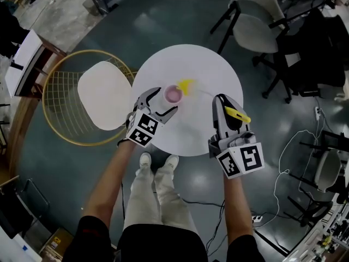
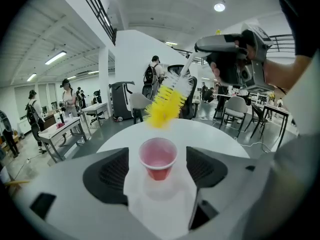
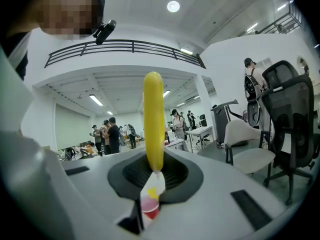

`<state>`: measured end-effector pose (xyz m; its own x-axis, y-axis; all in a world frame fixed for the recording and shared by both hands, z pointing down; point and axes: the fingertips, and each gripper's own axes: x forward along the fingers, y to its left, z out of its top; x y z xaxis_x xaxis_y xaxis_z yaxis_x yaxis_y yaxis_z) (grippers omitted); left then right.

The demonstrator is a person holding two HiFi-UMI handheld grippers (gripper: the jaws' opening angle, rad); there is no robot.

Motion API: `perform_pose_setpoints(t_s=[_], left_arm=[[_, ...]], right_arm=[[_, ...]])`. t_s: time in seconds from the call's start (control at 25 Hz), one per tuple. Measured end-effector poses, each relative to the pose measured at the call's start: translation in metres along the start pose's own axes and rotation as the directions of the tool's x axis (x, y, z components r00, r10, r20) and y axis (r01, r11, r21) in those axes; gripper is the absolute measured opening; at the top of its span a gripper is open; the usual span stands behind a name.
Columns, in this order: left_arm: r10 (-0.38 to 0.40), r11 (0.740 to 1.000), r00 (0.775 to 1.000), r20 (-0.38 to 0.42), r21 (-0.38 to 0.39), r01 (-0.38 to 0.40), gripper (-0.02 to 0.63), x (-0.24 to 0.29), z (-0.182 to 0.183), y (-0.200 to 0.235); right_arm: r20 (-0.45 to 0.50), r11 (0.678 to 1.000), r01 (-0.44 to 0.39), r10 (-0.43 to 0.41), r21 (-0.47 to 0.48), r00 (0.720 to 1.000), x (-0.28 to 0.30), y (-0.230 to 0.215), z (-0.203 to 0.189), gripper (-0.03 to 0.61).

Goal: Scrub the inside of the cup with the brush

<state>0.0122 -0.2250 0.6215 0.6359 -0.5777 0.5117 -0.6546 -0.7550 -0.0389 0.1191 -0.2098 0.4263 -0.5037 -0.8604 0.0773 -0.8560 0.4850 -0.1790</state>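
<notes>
A small pink cup (image 1: 173, 94) stands upright on the round white table (image 1: 207, 70). In the left gripper view the cup (image 2: 158, 158) sits between the two dark pads with a gap on each side. My left gripper (image 1: 162, 103) (image 2: 158, 171) is open around it. A brush with a yellow bristle head (image 1: 187, 85) (image 2: 165, 106) hovers just behind and above the cup. My right gripper (image 1: 221, 101) (image 3: 152, 176) is shut on the brush's yellow handle (image 1: 237, 113) (image 3: 153, 126), at the table's right side. Through the right jaws the cup (image 3: 150, 206) shows small and low.
A chair with a white seat in a gold wire frame (image 1: 103, 94) stands close against the table's left. Office chairs (image 1: 256, 21) stand at the back right. The person's legs and shoes (image 1: 158, 165) are at the table's near edge. Cables (image 1: 294, 146) lie on the floor to the right.
</notes>
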Motion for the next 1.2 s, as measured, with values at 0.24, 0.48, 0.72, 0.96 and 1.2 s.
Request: perform_pose_setpoints(t_s=[0.24,0.48,0.72,0.96,1.2], left_arm=[[-0.013,1.000,0.999,-0.031,-0.010,0.013,0.379,0.018,-0.008,-0.003],[-0.017,1.000,0.998,-0.060,-0.016,0.016,0.383,0.031,-0.015,0.001],[-0.022,1.000,0.996,-0.085,0.011,0.023,0.383,0.038,-0.019,-0.003],[-0.010,1.000,0.995,-0.095,0.008,0.011,0.385,0.047,-0.021,0.000],[-0.014,1.000,0.996,-0.092,0.010,0.015,0.383,0.049,-0.021,-0.003]], right_arm=[[-0.017,1.000,-0.018,0.018,0.004,1.000,0.003,0.003,-0.007,0.044],[-0.027,1.000,-0.028,0.028,0.009,0.999,0.007,0.004,-0.011,0.044],[-0.031,0.999,-0.031,0.031,0.020,0.999,0.004,0.006,-0.015,0.044],[-0.033,0.999,-0.035,0.036,0.018,0.999,0.000,0.008,-0.017,0.044],[-0.033,0.999,-0.033,0.034,0.020,0.999,-0.002,0.007,-0.018,0.044]])
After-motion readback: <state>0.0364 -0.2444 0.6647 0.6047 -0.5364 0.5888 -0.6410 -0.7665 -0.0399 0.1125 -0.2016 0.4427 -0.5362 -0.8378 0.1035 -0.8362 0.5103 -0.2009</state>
